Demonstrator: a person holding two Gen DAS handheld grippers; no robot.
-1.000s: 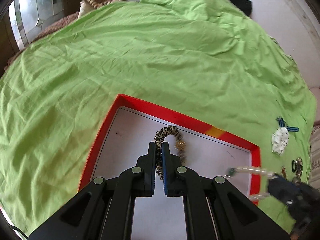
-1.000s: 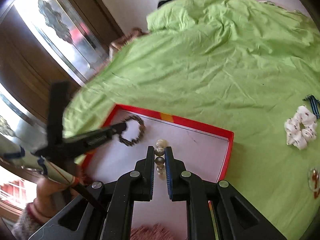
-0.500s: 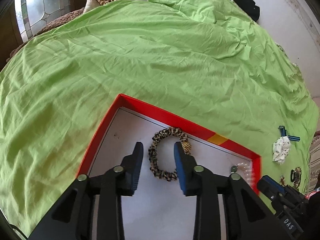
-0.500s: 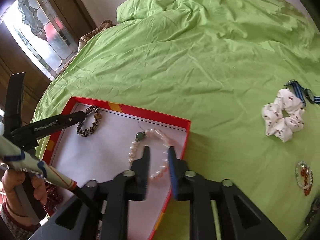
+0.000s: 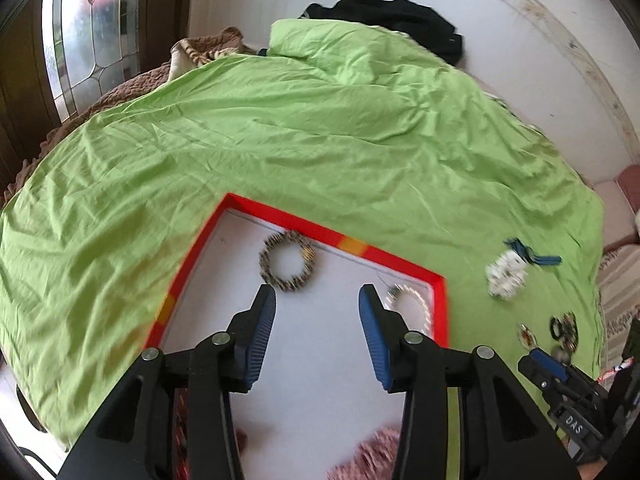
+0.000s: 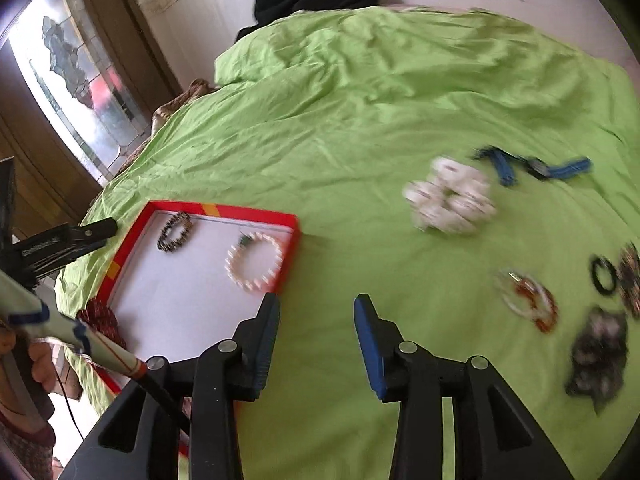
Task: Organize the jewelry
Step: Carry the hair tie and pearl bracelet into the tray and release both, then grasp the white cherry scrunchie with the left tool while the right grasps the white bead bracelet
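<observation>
A red-rimmed box (image 5: 280, 214) (image 6: 248, 213) with a white floor lies on the green sheet. In it lie a leopard-print bracelet (image 5: 286, 261) (image 6: 174, 231) and a pearl bracelet (image 5: 409, 305) (image 6: 254, 261). My left gripper (image 5: 316, 300) is open and empty above the box, just behind the leopard bracelet. My right gripper (image 6: 316, 309) is open and empty over the sheet, right of the box. Loose on the sheet lie a white scrunchie (image 6: 450, 198), a blue-strapped watch (image 6: 534, 167), a red-and-clear bracelet (image 6: 528, 295), a black ring (image 6: 603, 275) and a dark scrunchie (image 6: 598, 358).
A dark red beaded piece (image 6: 98, 316) sits at the box's near left corner, and a pink fuzzy item (image 5: 372, 454) at its near edge. Black clothing (image 5: 384, 20) lies at the bed's far end by the white wall. A stained-glass door (image 6: 76, 76) stands to the left.
Both grippers opened, letting go of the leopard bracelet and the pearl bracelet in the box. Both pulled back; the right one swung right, over the sheet.
</observation>
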